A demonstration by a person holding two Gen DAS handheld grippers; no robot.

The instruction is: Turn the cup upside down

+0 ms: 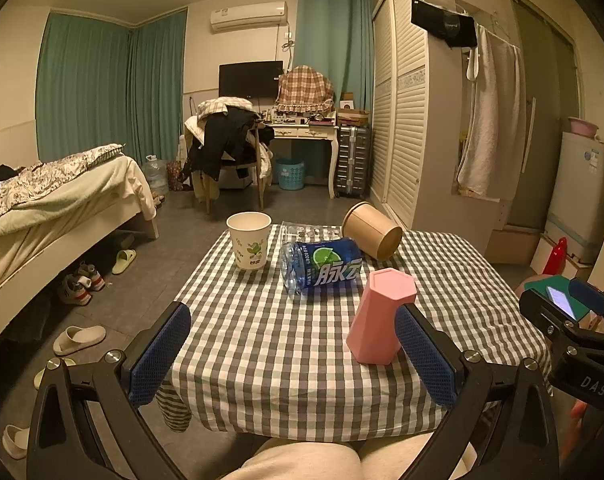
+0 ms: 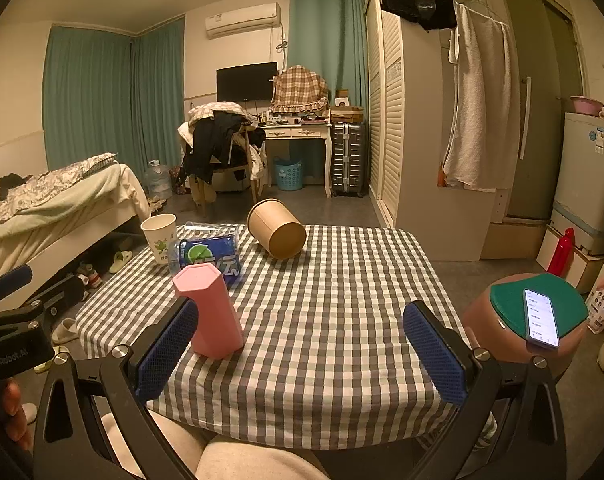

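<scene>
**newbie_flipper:** Since both tools sit at the near edge of the table (image 2: pixel 342 320) with their jaws spread wide and nothing between them, which one should go for the cup? The left tool (image 1: pixel 293 354) and right tool (image 2: pixel 302 354) look equally idle to me.

**gripfan22:** Depends which cup you mean. Nearest thing is the pink hexagonal cup (image 1: pixel 382 316), standing with its closed end up, just beside the left tool's right finger. I'd judge that one is already upside down, so leave it alone and don't bump it on the way past.

**newbie_flipper:** So the white one at the back?

**gripfan22:** Yeah, my guess. Going outward: past the pink one lies a blue drink bottle (image 1: pixel 322 266) on its side, mid-table. Behind it, at the far left corner, the white paper cup (image 1: pixel 249 246) stands upright, mouth open to the ceiling. Far right is a brown paper tub (image 1: pixel 374 230) tipped on its side.

**newbie_flipper:** Any tips for the grab?

**gripfan22:** Use the left tool, it's got the clearer lane left of the bottle. Come in level, close on the cup's middle, gently, since thin paper probably crushes. Lift clear, roll the wrist half a turn, set the rim down flat. It's near the table edge, so don't nudge it off.
</scene>
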